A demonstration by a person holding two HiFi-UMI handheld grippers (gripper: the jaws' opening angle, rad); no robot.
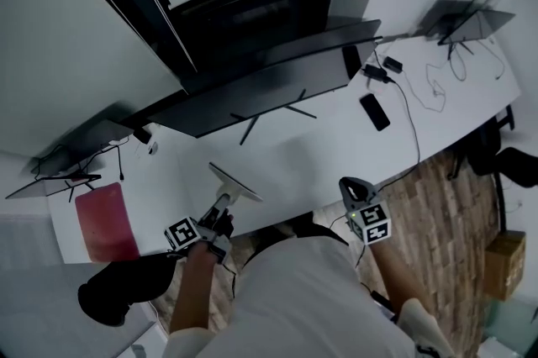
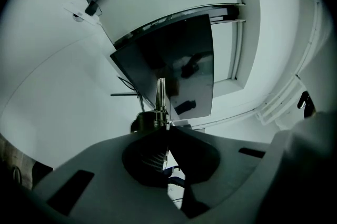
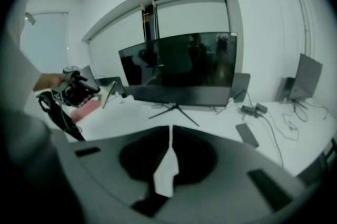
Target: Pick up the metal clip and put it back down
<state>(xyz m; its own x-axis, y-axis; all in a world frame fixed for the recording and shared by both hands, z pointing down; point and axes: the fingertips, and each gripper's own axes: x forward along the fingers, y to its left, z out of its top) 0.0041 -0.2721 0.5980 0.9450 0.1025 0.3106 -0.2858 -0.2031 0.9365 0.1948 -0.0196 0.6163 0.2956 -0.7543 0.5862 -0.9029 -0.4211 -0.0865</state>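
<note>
The left hand-held gripper (image 2: 167,128) is pinched shut on the slim, silver, spring-loaded metal clip (image 2: 160,95). Its jaws meet at the coiled spring end, and the thin flat blades stick straight out ahead of them. From the head view the metal clip (image 1: 235,182) hangs in front of that hand-held gripper (image 1: 220,218), lifted over the near edge of the white counter (image 1: 319,155).

The right hand-held gripper (image 3: 170,131) is off to the side with its jaws drawn together on nothing.

The clip looks light and rigid, and its smooth steel is probably slippery. The thicker spring end therefore seems the safest place to hold it. Held further out, the long blades would likely twist or pivot in the jaws. It would probably clatter if dropped, so it is better laid down flat.
</note>
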